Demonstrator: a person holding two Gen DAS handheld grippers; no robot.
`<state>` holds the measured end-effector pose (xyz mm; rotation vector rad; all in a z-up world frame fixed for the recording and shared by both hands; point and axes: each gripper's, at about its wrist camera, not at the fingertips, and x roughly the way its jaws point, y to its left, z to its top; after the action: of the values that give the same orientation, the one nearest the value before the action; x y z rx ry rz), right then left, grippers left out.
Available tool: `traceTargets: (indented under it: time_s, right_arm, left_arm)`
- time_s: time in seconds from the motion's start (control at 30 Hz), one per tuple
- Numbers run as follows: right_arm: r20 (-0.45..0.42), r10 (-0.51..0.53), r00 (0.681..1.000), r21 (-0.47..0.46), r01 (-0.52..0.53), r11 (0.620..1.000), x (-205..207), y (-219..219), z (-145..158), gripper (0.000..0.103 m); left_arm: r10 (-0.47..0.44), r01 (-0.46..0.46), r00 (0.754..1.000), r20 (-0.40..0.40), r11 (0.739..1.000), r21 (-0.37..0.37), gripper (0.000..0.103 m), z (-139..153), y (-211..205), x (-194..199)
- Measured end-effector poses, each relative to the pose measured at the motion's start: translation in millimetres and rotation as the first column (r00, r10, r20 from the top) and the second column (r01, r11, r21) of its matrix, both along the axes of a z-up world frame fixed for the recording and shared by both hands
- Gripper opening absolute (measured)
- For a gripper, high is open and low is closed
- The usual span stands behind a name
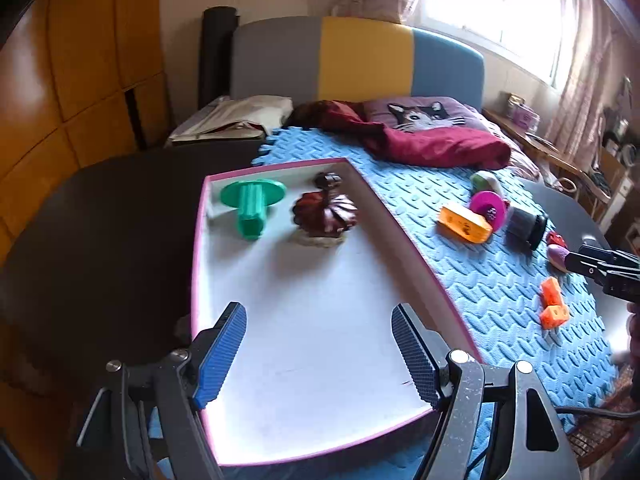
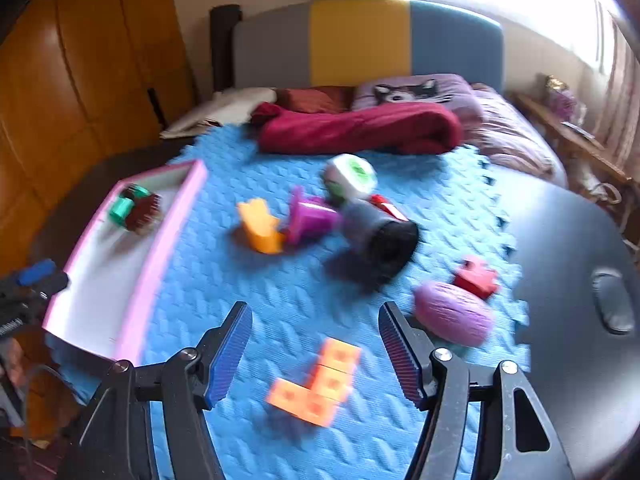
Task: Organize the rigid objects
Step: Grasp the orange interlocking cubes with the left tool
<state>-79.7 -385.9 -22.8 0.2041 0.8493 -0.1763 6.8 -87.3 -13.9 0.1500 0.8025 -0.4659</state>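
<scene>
Both grippers are angling downward, jaws parted and empty: the left gripper [image 1: 318, 354] over the pink-rimmed white tray [image 1: 280, 312] holding two toys, the right gripper [image 2: 316, 354] above the orange L-shaped block piece [image 2: 316, 386] on the blue foam mat [image 2: 440, 208].

Green spool [image 1: 251, 205], dark red piece [image 1: 324, 214] in pink-rimmed tray [image 1: 280, 166], orange blocks [image 2: 320, 380] on mat

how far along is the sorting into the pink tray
Early. Done: a green flanged peg and a dark red ridged piece lie in the pink-rimmed tray. In hand: nothing; the left gripper and right gripper are both open, the right above the orange L-shaped block. Left: that block, the purple oval, the grey cylinder and other pieces on the blue mat.
</scene>
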Motion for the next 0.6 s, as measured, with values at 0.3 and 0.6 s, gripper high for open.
traceTargets:
  time_s: [0.3,0.6]
  right_arm:
    - [0.117,-0.212,0.970,0.146,0.194,0.970,-26.4,-47.1,-0.5,0.067]
    - [0.187,-0.362,0.913,0.325,0.290,0.900,-48.0,-80.5,3.7,0.067]
  left_arm:
    - [-0.139,0.140,0.988,0.067,0.990,-0.018,0.076,16.7,-59.1,3.3]
    - [-0.362,0.360,0.932,-0.033,0.932,-0.049,0.069,4.1,-150.7,-1.2]
